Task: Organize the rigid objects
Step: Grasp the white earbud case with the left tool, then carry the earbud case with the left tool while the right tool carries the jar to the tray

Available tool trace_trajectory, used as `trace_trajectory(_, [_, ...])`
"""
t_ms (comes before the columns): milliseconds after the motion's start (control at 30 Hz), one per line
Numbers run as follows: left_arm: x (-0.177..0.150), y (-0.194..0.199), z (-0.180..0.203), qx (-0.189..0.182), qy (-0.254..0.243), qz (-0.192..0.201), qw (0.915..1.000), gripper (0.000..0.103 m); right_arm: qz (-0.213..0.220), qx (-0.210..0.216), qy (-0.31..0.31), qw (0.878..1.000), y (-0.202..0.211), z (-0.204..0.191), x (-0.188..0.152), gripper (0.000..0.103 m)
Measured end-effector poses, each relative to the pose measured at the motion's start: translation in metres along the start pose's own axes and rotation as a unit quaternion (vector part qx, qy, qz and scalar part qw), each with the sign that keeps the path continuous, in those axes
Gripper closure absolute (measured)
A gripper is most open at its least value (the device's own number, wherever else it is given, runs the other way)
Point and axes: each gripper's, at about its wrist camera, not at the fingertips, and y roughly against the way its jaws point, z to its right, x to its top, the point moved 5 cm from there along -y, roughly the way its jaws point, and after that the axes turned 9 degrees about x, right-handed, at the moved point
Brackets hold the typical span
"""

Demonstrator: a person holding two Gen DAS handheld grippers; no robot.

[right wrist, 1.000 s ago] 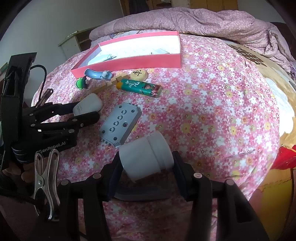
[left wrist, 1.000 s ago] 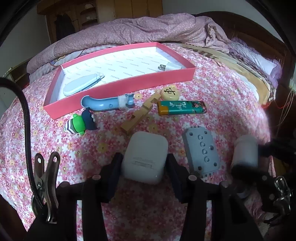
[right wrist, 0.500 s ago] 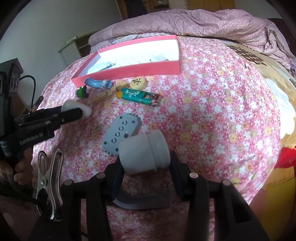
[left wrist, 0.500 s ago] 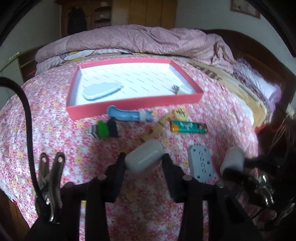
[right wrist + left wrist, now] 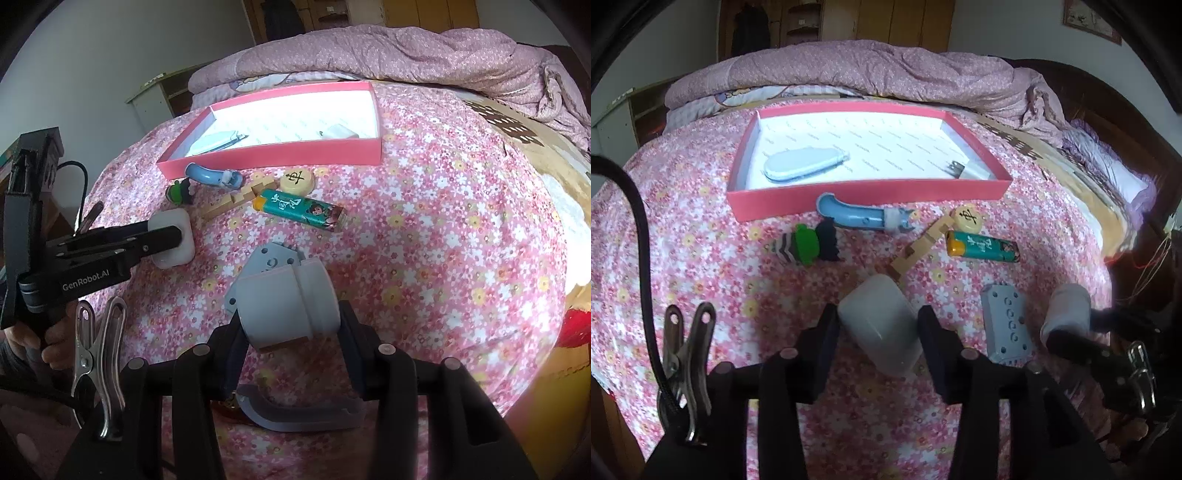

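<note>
My left gripper (image 5: 877,314) grips a white rounded case (image 5: 879,328) that sits tilted between the pads above the flowered bedspread; its jaws are opening. The right wrist view shows this gripper (image 5: 173,236) with the case (image 5: 177,254) from the side. My right gripper (image 5: 290,317) is shut on a white jar (image 5: 284,302) lying sideways above a grey block with holes (image 5: 1006,321). Farther back stands a pink tray (image 5: 868,194) holding a pale blue oval tool (image 5: 803,164) and a white plug (image 5: 964,170).
In front of the tray lie a blue curved tube (image 5: 857,214), a green-and-black figure (image 5: 809,245), a wooden piece (image 5: 916,251), a round game piece (image 5: 967,219) and a teal lighter (image 5: 982,249). A rolled quilt (image 5: 886,74) lies behind. A grey curved part (image 5: 295,413) lies under the right gripper.
My left gripper has risen with the white case and rolled, so the case now sits tilted. The right gripper has tightened on the jar and lifted it over the grey block.
</note>
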Motion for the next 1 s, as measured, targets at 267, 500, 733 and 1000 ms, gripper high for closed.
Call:
trace_trajectory(267, [-0.013, -0.006, 0.009, 0.010, -0.036, -0.013, 0.9992, 0.039, 0.002, 0.007, -0.010, 1.000, 0.001, 0.002, -0.001, 0.057])
trace_trajectory(500, [-0.027, -0.005, 0.026, 0.040, -0.116, 0.001, 0.9925, 0.031, 0.000, 0.012, -0.017, 1.000, 0.000, 0.002, -0.004, 0.057])
trace_trajectory(733, [-0.026, -0.009, 0.026, 0.056, -0.122, 0.011, 0.9908, 0.015, -0.001, 0.017, -0.024, 1.000, 0.000, 0.002, -0.004, 0.057])
trace_trajectory(1000, [-0.020, -0.012, 0.020, 0.055, -0.102, 0.014, 0.9932, 0.025, -0.005, 0.020, -0.025, 0.999, -0.003, 0.003, -0.005, 0.057])
